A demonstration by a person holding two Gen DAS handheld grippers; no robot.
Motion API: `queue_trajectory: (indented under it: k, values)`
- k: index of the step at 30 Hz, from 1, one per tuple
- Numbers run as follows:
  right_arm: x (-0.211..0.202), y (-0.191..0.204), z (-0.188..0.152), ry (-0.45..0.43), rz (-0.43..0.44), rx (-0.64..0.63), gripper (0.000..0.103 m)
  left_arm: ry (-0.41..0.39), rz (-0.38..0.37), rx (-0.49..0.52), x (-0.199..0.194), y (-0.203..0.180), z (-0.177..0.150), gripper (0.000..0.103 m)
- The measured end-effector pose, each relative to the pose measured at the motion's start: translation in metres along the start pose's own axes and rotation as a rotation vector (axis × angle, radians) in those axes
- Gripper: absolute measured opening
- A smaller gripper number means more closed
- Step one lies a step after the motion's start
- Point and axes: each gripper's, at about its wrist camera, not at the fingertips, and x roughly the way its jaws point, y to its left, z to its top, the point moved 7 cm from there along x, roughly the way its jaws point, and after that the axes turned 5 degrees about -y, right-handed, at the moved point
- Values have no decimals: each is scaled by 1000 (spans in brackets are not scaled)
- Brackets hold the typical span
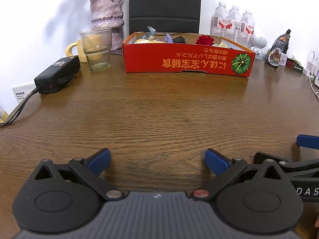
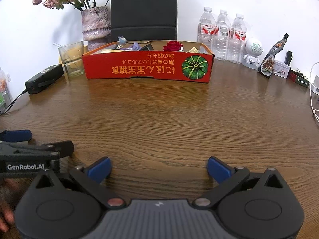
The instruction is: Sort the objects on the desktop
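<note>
The left gripper (image 1: 157, 160) sits low over the near edge of the table (image 1: 159, 107), its blue-padded fingers spread wide with nothing between them; the right gripper (image 2: 159, 168) is just beside it, spread equally wide and holding nothing. The table is dark brown wood with a strong wavy grain and a soft sheen. Toward its far edge stands a shallow red cardboard box (image 1: 185, 62), printed with orange characters and a green pumpkin, holding a red rose (image 1: 205, 39), a small black item and other small things too jumbled to name. Left of the box are a clear ribbed glass (image 1: 96, 48), a rough purple vase (image 1: 106, 14) of dried flowers and a matte black charger (image 1: 57, 74) with a cable. Right of it stand three clear plastic water bottles (image 2: 222, 35) and a small white robot figure (image 2: 252, 54). A black chair back (image 2: 143, 12) rises behind the box against a plain white wall.
</note>
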Motion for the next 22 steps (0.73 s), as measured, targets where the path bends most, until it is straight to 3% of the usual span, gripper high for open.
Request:
queue_trajectory:
  k: [22]
  values:
    - [2, -3, 1, 0, -16, 10, 103, 1, 0, -7, -1, 1, -1, 103]
